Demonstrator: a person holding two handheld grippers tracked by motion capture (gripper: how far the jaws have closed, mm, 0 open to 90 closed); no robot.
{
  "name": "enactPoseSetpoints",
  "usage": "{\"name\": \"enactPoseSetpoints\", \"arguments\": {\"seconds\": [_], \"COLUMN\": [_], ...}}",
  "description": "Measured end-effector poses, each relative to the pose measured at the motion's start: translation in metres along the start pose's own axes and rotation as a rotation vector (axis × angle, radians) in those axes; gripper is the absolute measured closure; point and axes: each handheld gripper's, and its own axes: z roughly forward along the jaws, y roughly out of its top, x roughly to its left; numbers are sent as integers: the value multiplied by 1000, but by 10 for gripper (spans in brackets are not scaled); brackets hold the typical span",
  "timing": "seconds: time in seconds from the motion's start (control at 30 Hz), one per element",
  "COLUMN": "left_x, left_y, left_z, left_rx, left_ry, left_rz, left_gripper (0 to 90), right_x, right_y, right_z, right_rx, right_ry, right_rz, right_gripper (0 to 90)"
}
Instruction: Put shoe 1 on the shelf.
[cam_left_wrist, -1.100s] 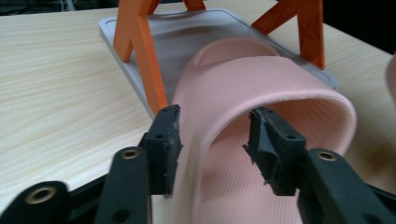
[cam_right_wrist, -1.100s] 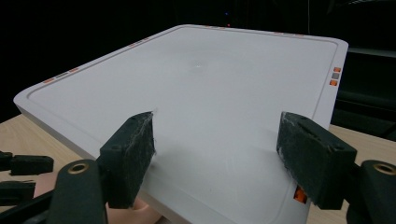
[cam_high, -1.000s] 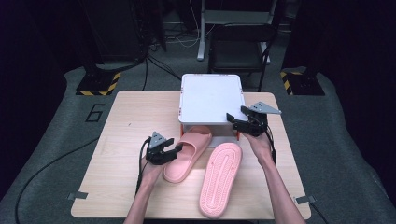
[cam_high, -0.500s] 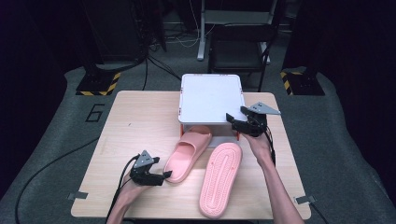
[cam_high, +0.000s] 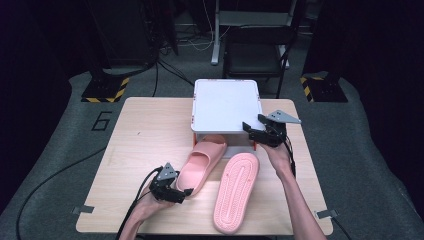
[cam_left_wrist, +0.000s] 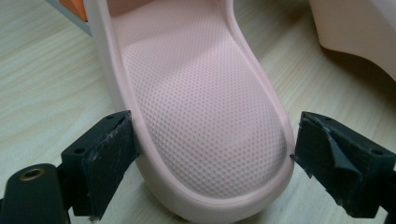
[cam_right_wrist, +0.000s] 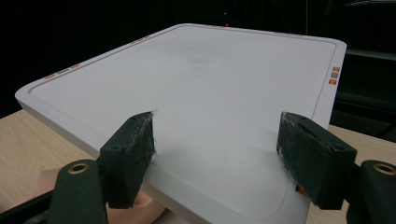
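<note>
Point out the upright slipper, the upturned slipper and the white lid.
Upright slipper (cam_high: 196, 171): high view, on its footbed near the heel.
Upturned slipper (cam_high: 235, 192): high view, on the middle of its ribbed sole.
White lid (cam_high: 225, 104): high view, on the middle of its flat top.

Pink slipper (cam_high: 200, 162) sits upright near the middle of the worktop (cam_high: 145, 140), dimpled footbed up, its toe tucked under the raised front edge of the white box lid (cam_high: 226, 104) and its heel slanting toward the near-left corner. Its mate, the second pink slipper (cam_high: 236, 192), lies just beside it on the right, flipped sole-up, ridged tread showing, heel close to the near edge. The lid is flat, rounded at the corners, lifted at the front, at the worktop's far edge.
</note>
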Motion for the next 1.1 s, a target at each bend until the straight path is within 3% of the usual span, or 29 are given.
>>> {"name": "enactPoseSetpoints", "arguments": {"seconds": [0.23, 0.37, 0.47, 0.57, 0.6, 0.7, 0.87, 1.0, 1.1], "left_x": [-1, -1, 1, 7, 10, 17, 18, 12, 10], "left_y": [15, 25, 32, 39, 44, 57, 71, 79, 84], "left_z": [14, 24, 30, 32, 32, 35, 44, 53, 61], "left_rx": [-64, -80, -80, -123, -144, -156, -149, -138, -165], "left_ry": [99, 155, 173, 185, 207, 263, 311, 386, 446], "left_rz": [-66, -71, -74, -119, -142, -141, -137, -151, -224], "left_gripper": [169, 189, 193, 274, 279, 428, 720, 767, 785], "right_x": [0, 0, 2, 2, 1, 2, 2, 3, 3], "right_y": [0, 0, 0, 0, 0, 0, 0, 0, 0], "right_z": [0, 0, 0, 0, 0, 0, 0, 0, 1], "right_rx": [2, 3, 7, 4, 4, 3, 3, 5, 0], "right_ry": [-9, -8, -14, -14, -14, -17, -18, -20, -21], "right_rz": [-12, -9, 3, -10, -13, -11, -9, -11, -18], "right_gripper": [281, 280, 279, 279, 279, 278, 279, 275, 274]}}
